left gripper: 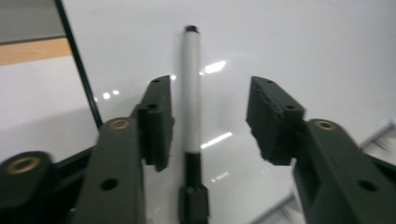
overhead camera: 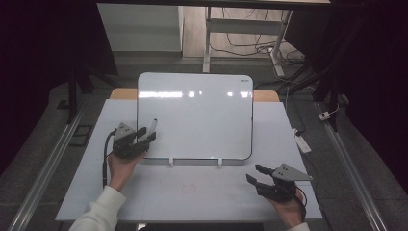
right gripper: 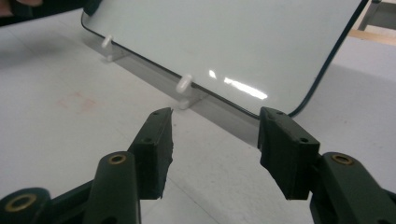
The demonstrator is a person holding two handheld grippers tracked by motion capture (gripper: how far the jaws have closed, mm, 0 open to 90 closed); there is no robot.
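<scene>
Marker point(overhead camera: 152, 127): high view, white barrel with dark ends, lying on the whiteboard point(overhead camera: 202, 101) at its left edge, just ahead of the left gripper point(overhead camera: 146, 137)
Surface: white table point(overhead camera: 202, 197); faint reddish smudge near the front
Room: dark sides, grey floor, cables beyond
Right gripper point(overhead camera: 256, 174): released, empty, near the board's lower right corner
Left gripper view: jaws apart, marker point(left gripper: 190, 93) between them, close against the left pad, clear of the right one
Right gripper view: parted jaws face the whiteboard point(right gripper: 243, 42) edge and white pegs point(right gripper: 184, 84)

Glossy whiteboard point(overhead camera: 202, 115), matt table point(overhead camera: 192, 192)
</scene>
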